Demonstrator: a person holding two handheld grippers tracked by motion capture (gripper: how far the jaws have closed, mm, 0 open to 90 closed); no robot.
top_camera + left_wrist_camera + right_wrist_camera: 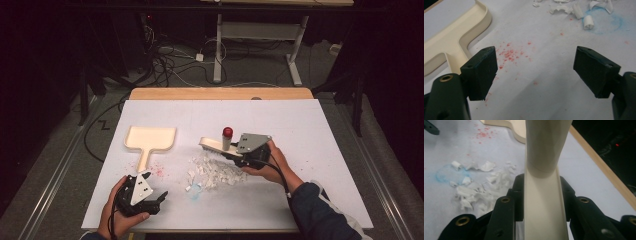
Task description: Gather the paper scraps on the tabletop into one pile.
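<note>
While the right hand-held gripper pinches the cream handle of a small brush tight between its jaws, the job looks like it is at the sweeping step. The brush has a red knob on top and sits just past the pile of torn white paper scraps, near the middle of the bench. The cream dustpan lies flat toward the left side of the bench, apart from the pile, with its handle pointing at the near edge. The left hand-held gripper waits close to the near edge, with its jaws spread wide and nothing between them. Some red specks mark the bench beside the dustpan handle, and a blue smudge sits by the scraps.

I think the next move is for the left hand-held gripper to grab the dustpan handle and bring the pan up beside the pile. Then the brush can push the scraps into it.
</note>
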